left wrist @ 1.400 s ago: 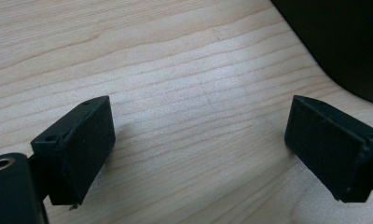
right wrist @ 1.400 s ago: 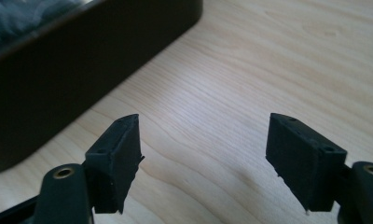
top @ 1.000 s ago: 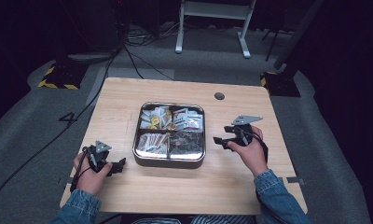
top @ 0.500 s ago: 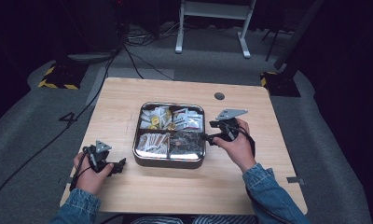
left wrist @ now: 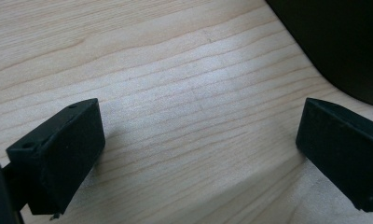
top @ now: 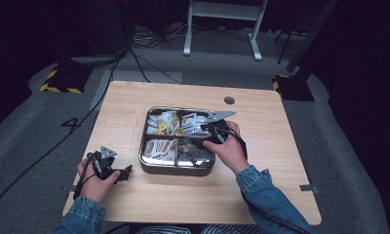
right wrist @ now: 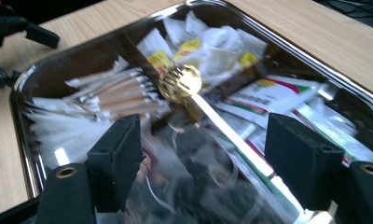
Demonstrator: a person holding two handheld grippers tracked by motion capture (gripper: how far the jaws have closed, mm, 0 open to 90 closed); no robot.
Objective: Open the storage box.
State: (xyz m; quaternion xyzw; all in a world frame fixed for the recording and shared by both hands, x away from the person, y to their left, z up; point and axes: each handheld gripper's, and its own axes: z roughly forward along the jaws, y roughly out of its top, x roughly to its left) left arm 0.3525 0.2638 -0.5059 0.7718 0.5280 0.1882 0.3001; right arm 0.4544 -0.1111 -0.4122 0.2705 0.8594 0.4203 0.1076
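A square metal tray (top: 176, 168) with four compartments sits mid-table. It holds white and yellow packets (top: 162, 122) at the back left, brown and white sticks (top: 159, 148) at the front left, and dark packets (top: 195, 155) at the front right. My right gripper (top: 199, 139) hovers over the tray's right side, pointing left. In the right gripper view it (right wrist: 205, 158) stands open above the dark packets with nothing between its jaws, short of a gold knob (right wrist: 180, 83) at the divider's centre. My left gripper (top: 127, 171) rests open on the wood, left of the tray, and holds nothing (left wrist: 198, 154).
The wooden table (top: 134, 102) has bare room all round the tray, and a small round dark spot (top: 229, 100) lies near its back edge. The tray's dark wall (left wrist: 334, 42) lies just beyond the left jaws. Cables and stand legs (top: 222, 29) are on the floor behind.
My right hand has moved left, from beside the tray's right rim to over its right compartments. The left hand and gripper have stayed where they were.
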